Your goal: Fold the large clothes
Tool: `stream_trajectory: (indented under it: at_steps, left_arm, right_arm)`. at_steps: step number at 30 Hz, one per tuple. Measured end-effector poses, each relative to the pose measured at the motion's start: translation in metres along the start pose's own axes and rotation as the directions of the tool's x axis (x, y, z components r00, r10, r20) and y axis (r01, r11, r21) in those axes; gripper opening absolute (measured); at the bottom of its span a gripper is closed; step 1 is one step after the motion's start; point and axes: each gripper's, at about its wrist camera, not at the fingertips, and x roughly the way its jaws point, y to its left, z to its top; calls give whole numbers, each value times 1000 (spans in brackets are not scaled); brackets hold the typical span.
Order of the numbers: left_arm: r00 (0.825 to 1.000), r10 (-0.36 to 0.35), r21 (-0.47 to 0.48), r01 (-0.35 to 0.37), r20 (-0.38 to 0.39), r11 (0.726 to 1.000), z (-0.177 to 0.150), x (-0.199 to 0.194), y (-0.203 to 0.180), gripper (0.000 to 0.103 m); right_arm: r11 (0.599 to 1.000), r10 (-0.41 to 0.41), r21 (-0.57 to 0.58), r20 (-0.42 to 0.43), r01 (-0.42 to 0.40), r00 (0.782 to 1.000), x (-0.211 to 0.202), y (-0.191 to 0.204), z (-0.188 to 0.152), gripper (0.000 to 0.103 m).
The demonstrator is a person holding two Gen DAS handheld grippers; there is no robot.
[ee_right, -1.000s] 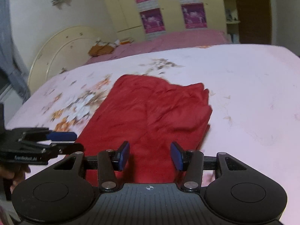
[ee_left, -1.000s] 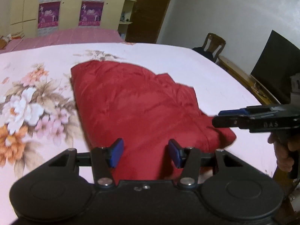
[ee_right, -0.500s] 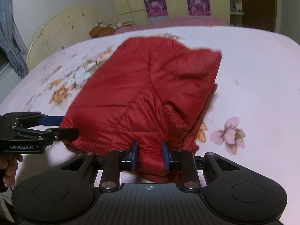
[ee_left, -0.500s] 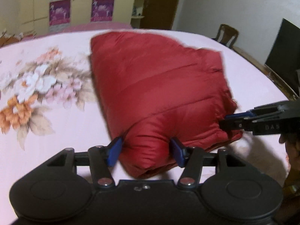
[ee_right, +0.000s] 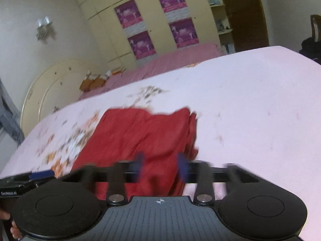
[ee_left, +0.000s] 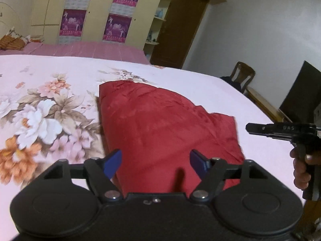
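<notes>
Jacket folded on bed, both claws clear of it

Red jacket [ee_left: 160, 124] lies folded in a rough rectangle on the pink flowered sheet [ee_left: 200, 84], a little toward the near edge of the bed. Its left edge is straight; its far right corner sticks out in a point. From the right wrist view the layers show stacked along its right side, though that picture is smeared by motion.

The left claw [ee_left: 155, 163] hangs low over the near end of the jacket. Its jaws stand wide and are opening. Red cloth shows in the gap between the blue pads [ee_left: 113, 163], but neither pad presses on it.

The right claw [ee_left: 250, 128], held in a hand [ee_left: 301, 170], sits to the right of the jacket over bare sheet, its tip near the jacket's right corner but apart from it. Its jaws are closing, with only a narrow gap left. From its own camera, red cloth is in line with that gap, yet the side view shows nothing clamped.

Behind the bed stand a cream wardrobe [ee_left: 96, 10] with purple posters [ee_left: 117, 28], a brown door [ee_left: 180, 26] and a wooden chair [ee_left: 242, 76] by the wall.
</notes>
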Motion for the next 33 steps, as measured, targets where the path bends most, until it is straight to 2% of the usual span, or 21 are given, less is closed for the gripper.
stream_trajectory:
  at_steps: [3,6,9,13,14,15,16,17,18,19,21,24,27,32,33]
  left_arm:
    - [1000,-6,-34,6,-15,999,12,23,0,66]
    - [998,27,-38,-29,-51,999,15,44,3,67]
    - [998,29,-76,-34,-60,997,13,49,11,70]
    - [997,32,-76,-38,-70,996,11,50,12,74]
    - [997,31,-82,-37,-74,996,13,49,12,78]
    - [997,27,-92,-34,-73,995,16,46,12,88]
    - [998,21,-99,-28,-64,995,17,43,14,93]
    - [998,19,-103,-24,-54,994,17,39,15,100]
    - [998,16,-108,-22,-55,994,17,37,17,101]
    - [998,5,-121,-13,-66,993,17,39,22,101]
    - [994,-49,-186,30,-95,982,14,45,34,98]
    - [984,-135,-275,100,-114,956,11,56,46,97]
    - [985,-134,-294,96,-112,951,10,63,50,92]
    - [984,-128,-292,88,-121,952,10,73,53,92]
    - [984,-131,-291,91,-122,953,10,74,54,91]
  right_arm:
    - [1000,21,-9,2,-21,1000,20,-6,11,16]
    - [998,30,-55,-18,-31,999,38,-8,14,15]
    - [999,17,-37,-66,-19,998,64,-21,8,8]
    - [1000,8,6,-116,-8,993,88,-41,-4,7]
    - [1000,12,22,-121,-9,993,88,-44,-5,8]
    - [999,19,51,-127,-12,992,86,-48,-4,8]
    - [996,22,94,-124,-10,992,77,-51,-2,11]
    - [989,40,149,-113,-23,993,69,-58,1,19]
    - [979,54,201,-88,-36,995,59,-65,2,62]
    - [970,69,238,-56,-54,996,50,-71,1,80]
    - [963,102,260,-89,-76,991,50,-77,2,79]
    - [940,159,323,-134,-108,978,59,-86,0,67]
    - [919,195,375,-160,-123,968,75,-93,-1,64]
    - [887,241,440,-179,-142,954,86,-96,-4,57]
    - [884,245,445,-180,-143,953,88,-96,-5,53]
